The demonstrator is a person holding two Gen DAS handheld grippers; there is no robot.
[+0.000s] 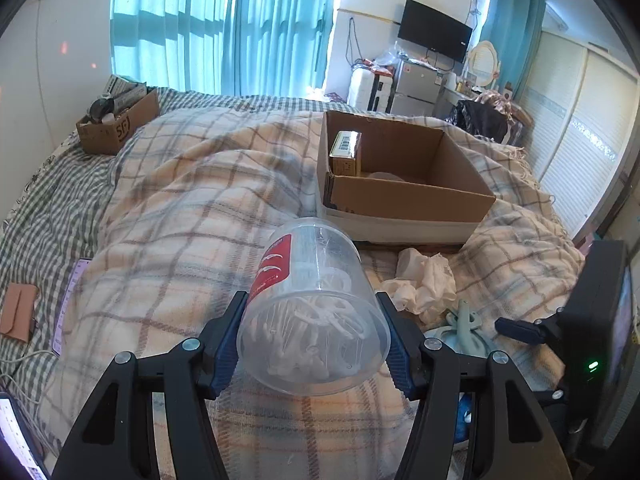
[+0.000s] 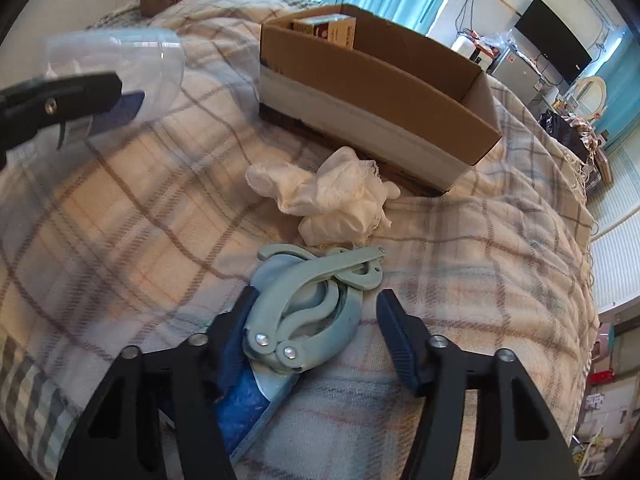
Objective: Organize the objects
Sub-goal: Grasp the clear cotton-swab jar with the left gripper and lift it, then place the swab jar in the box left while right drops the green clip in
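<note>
My left gripper (image 1: 312, 340) is shut on a clear plastic jar (image 1: 316, 300) with a red label and white bits inside, held tilted above the plaid blanket. The jar and left gripper also show at the upper left of the right wrist view (image 2: 116, 68). My right gripper (image 2: 316, 328) is open, its jaws on either side of a pale blue-green folding hanger (image 2: 308, 308) lying on the blanket; the left pad touches it. A crumpled white cloth (image 2: 336, 196) lies just beyond. An open cardboard box (image 1: 400, 196) holding a small gold carton (image 1: 346, 152) sits farther back.
A smaller cardboard box (image 1: 116, 124) of items stands at the bed's far left. A phone and a tan wallet (image 1: 18, 312) lie at the left edge. A blue packet (image 2: 244, 408) lies under the hanger. Fridge, TV and wardrobe stand beyond the bed.
</note>
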